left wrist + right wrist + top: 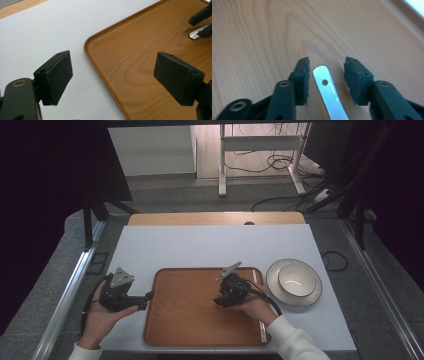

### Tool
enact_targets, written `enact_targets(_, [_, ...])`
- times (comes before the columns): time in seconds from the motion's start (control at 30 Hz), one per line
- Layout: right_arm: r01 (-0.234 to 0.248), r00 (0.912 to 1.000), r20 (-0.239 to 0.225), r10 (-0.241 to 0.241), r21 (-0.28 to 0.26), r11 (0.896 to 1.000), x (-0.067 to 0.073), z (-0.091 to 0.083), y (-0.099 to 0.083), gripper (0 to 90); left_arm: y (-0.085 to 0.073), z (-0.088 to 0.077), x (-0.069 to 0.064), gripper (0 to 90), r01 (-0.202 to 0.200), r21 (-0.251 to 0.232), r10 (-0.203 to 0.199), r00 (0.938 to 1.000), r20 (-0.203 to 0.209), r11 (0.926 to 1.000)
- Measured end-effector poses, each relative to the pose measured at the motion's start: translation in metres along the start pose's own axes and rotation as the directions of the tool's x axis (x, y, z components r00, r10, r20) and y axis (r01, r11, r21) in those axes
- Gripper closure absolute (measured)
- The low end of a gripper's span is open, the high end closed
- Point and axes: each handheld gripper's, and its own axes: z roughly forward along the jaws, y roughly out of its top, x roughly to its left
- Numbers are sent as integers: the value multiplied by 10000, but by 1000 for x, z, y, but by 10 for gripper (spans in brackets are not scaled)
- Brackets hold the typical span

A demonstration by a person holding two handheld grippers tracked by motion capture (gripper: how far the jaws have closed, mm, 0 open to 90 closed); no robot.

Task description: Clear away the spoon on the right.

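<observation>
Two grippers were at work around the wooden tray [190,320], so take it from the left. Just off the tray's left edge, over the white table cover [210,245], sat the left gripper [148,296], cradled in the person's left hand [97,317] and pointing level toward the tray. From the left gripper view its pads [56,77] stood wide apart with nothing between them, one over the white cover, the other over the tray's rounded corner [88,43].

Across on the tray's right half was the right gripper [220,301], tipped down at the wood, the right hand [256,307] wrapped behind it and a white sleeve [295,340] trailing off the tray's near right corner.

Now the piece itself: a metal utensil handle [329,92], bright, polished and flat, with a rounded end and a small hole near that end. It lay flat on the tray. The high view hid it under the gripper; the right gripper view had it plainly, lying between the parted pads [303,80] with a gap on each side. The far end of the piece ran out of that frame.

Right of the tray sat a pale bowl [297,279] on a rimmed plate [272,285].
</observation>
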Motion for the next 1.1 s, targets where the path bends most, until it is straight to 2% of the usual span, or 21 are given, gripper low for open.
enact_targets(0.2, [-122, 9991, -424, 93, -691, 9975, -5, -27, 3, 507, 0, -1, 0, 149, 25, -32, -25, 10000, -10, 10000])
enact_targets(0.33, [222, 9960, -843, -284, -735, 9970, -4, -41, 2, 594, 0, -1, 0, 149, 5, -20, -5, 10000, -4, 10000])
enact_targets(0.47, [681, 9901, -1217, -706, -247, 9974, 0, -39, -1, 808, 0, -1, 0, 149, 34, -50, -34, 10000, -3, 10000])
enact_targets(0.57, [929, 9876, -1295, -883, 301, 9952, 3, -28, -2, 892, 0, -1, 0, 149, 27, -51, -27, 10000, 0, 10000])
enact_targets(0.63, [1062, 9862, -1333, -977, 583, 9926, 5, -21, -3, 896, 0, -1, 0, 149, 3, -25, -3, 10000, 3, 10000])
enact_targets(0.73, [1175, 9867, -1232, -1060, 906, 9889, 7, -10, -5, 896, 0, -1, 0, 149, -10, -26, 10, 10000, 5, 10000])
enact_targets(0.9, [960, 9925, -859, -866, 1121, 9891, 4, 0, -8, 896, 0, -1, 0, 149, -5, -35, 5, 10000, 3, 10000])
enact_targets(1.0, [654, 9966, -576, -593, 1107, 9917, -2, 2, -9, 896, 0, -1, 0, 149, 5, -37, -5, 10000, 2, 10000])
enact_targets(1.1, [110, 9998, -198, -90, 1026, 9947, -8, -1, -11, 896, 0, -1, 0, 149, -18, -27, 18, 10000, -1, 10000])
